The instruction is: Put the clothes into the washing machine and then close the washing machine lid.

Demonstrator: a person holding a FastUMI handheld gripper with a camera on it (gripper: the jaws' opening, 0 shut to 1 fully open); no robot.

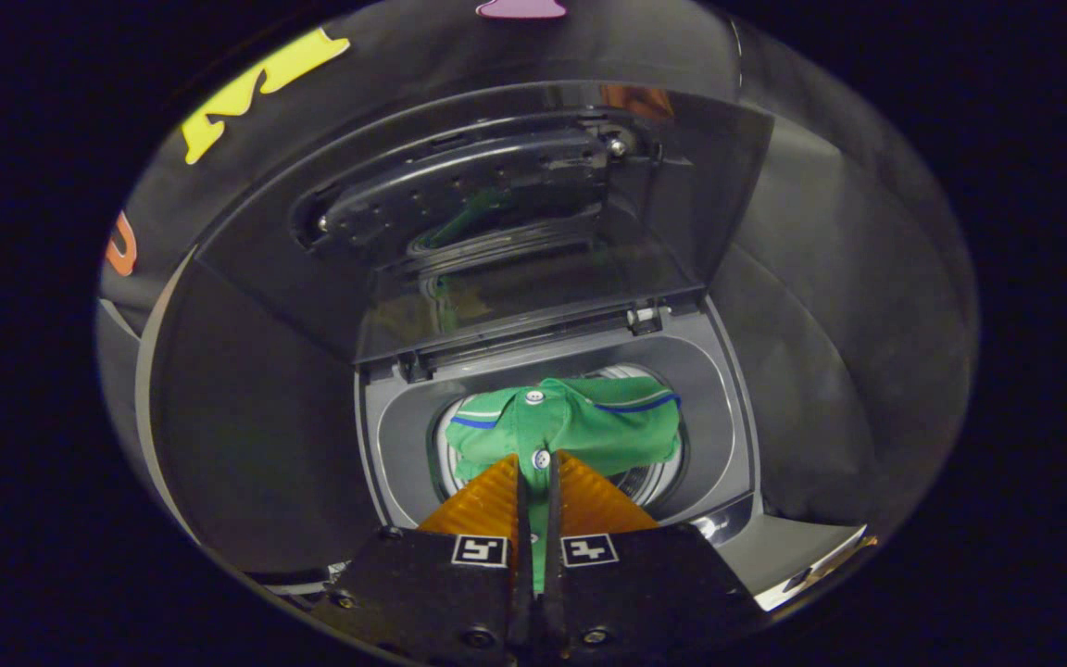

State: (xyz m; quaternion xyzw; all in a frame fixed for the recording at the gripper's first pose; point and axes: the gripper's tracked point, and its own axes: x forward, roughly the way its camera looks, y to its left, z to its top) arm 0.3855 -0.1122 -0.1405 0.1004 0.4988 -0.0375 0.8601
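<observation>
While fingers (538, 463) pinch green shirt (580, 421) over washer drum (654, 477), lid (496, 213) upright.

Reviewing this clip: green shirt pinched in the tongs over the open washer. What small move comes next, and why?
Probably lower a little and open the tongs. They are shut on the green shirt, which hangs over the drum opening of the washing machine, and the lid stands raised, so releasing should drop it inside.
</observation>
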